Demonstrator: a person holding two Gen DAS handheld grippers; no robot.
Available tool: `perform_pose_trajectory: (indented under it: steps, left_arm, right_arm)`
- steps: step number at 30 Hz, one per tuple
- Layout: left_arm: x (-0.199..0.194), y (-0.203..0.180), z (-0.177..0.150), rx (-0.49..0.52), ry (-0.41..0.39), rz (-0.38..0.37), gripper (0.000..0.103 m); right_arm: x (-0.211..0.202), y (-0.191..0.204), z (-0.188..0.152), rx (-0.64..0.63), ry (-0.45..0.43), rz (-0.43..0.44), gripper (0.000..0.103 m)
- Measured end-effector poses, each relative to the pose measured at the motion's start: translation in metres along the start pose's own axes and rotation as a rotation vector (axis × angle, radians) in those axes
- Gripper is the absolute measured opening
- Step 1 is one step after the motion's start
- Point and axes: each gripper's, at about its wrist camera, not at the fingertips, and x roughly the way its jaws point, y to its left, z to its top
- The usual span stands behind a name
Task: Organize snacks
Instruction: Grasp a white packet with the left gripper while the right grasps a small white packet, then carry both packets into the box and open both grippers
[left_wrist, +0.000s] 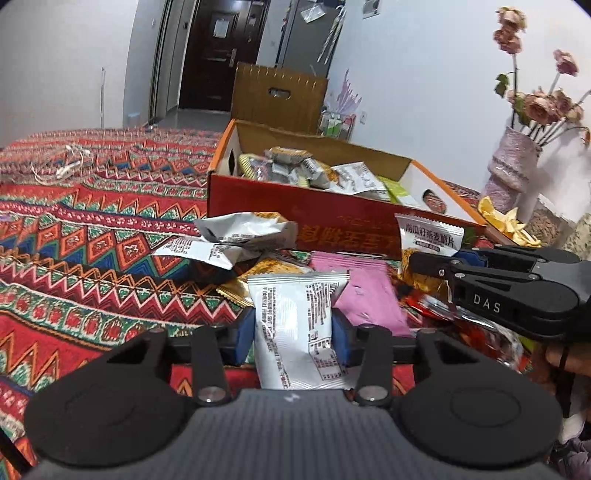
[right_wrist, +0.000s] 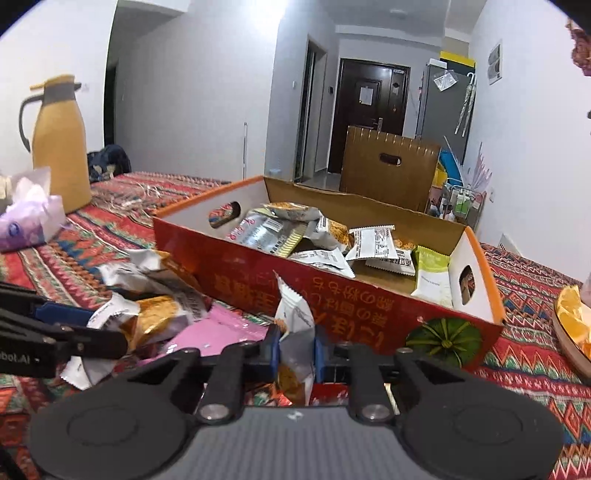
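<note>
Holding one packet in each gripper, I'm at the pick-up stage of sorting these snacks. My left gripper (left_wrist: 293, 334) is clamped on a white packet (left_wrist: 295, 325) with black print on its back, pinched across its middle between the blue pads (left_wrist: 244, 338), flat and a bit crinkled. My right gripper (right_wrist: 295, 350) grasps a second white packet (right_wrist: 295, 332) with orange on its front, standing on edge between the jaws, its crimped top poking up.

Both sit over the loose pile (left_wrist: 280, 266) on the patterned cloth (left_wrist: 92, 221): silver, gold and pink wrappers heaped just in front of the red box (right_wrist: 332, 291). Beyond the pile, that open box already has a good few packets lying in it, mostly toward its left and middle, with a green one at the right end.

Next, I judge, each packet needs lifting clear of the pile and carrying over the near wall before letting go. Light, slippery wrappers could twist in the grip.
</note>
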Motion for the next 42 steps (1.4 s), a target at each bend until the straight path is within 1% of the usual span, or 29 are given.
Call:
perform_pose_trajectory:
  steps: [4, 7, 12, 18, 22, 28, 32, 37, 42]
  left_arm:
    - [-0.020, -0.012, -0.007, 0.010, -0.009, -0.009, 0.043]
    - [-0.037, -0.021, -0.014, 0.013, -0.018, -0.023, 0.043]
    - [-0.063, -0.038, -0.027, 0.031, -0.034, -0.046, 0.043]
    - [-0.092, -0.056, -0.041, 0.064, -0.070, -0.051, 0.043]
    - [-0.104, -0.064, -0.048, 0.075, -0.085, -0.050, 0.043]
    - [-0.113, -0.068, -0.048, 0.081, -0.103, -0.039, 0.043]
    - [-0.110, -0.067, -0.043, 0.084, -0.108, -0.030, 0.043]
    - [-0.098, -0.065, -0.029, 0.092, -0.120, -0.019, 0.043]
    - [-0.078, -0.060, -0.008, 0.101, -0.126, -0.011, 0.043]
  right_arm:
    - [-0.032, 0.007, -0.010, 0.020, -0.031, 0.003, 0.017]
    - [-0.062, 0.011, -0.019, 0.060, -0.055, 0.019, 0.017]
    - [-0.109, 0.016, -0.039, 0.103, -0.069, 0.026, 0.017]
    - [-0.146, 0.020, -0.060, 0.140, -0.079, 0.013, 0.017]
    - [-0.164, 0.019, -0.067, 0.145, -0.091, 0.008, 0.017]
    - [-0.175, 0.016, -0.068, 0.149, -0.110, 0.000, 0.017]
    - [-0.173, 0.012, -0.063, 0.139, -0.119, -0.001, 0.017]
    - [-0.163, 0.006, -0.051, 0.123, -0.129, -0.008, 0.017]
    - [-0.146, -0.003, -0.036, 0.112, -0.136, -0.004, 0.017]
